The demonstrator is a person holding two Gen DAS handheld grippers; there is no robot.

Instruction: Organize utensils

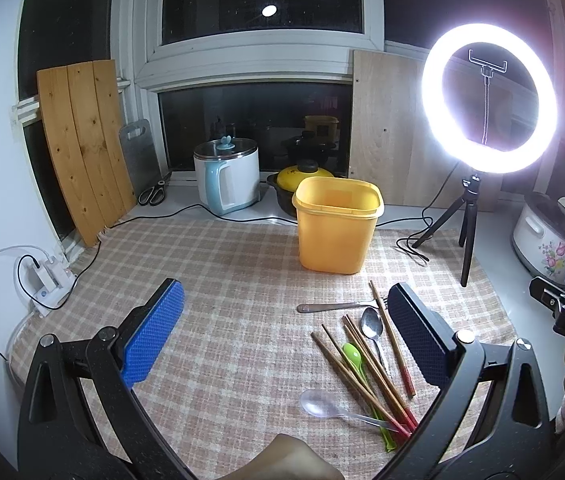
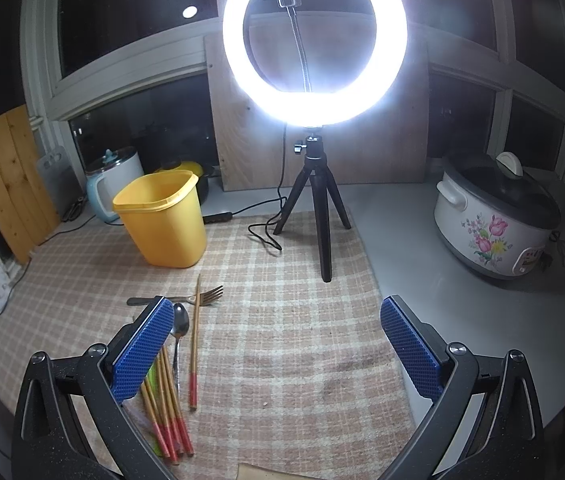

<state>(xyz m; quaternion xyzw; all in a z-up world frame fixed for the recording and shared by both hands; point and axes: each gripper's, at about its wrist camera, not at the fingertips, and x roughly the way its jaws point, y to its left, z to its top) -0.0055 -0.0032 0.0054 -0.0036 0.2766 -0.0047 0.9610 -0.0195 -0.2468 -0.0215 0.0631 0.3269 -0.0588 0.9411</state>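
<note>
An empty yellow plastic bin (image 1: 336,226) (image 2: 164,220) stands upright on the checked cloth. In front of it lie loose utensils: several wooden chopsticks with red ends (image 1: 366,372) (image 2: 166,408), one chopstick apart (image 2: 194,344), a metal fork (image 1: 334,306) (image 2: 206,296), a metal spoon (image 1: 372,326) (image 2: 180,328), a green plastic spoon (image 1: 352,356) and a clear plastic spoon (image 1: 322,404). My left gripper (image 1: 286,332) hangs open above the cloth, left of the pile, holding nothing. My right gripper (image 2: 278,344) is open too, with the pile by its left finger.
A ring light on a black tripod (image 1: 468,216) (image 2: 320,208) stands right of the bin, its cable (image 2: 266,232) looping on the cloth. A flowered rice cooker (image 2: 494,220) sits at the right. A kettle (image 1: 228,180), a pot (image 1: 302,178), scissors (image 1: 154,192) and boards line the window.
</note>
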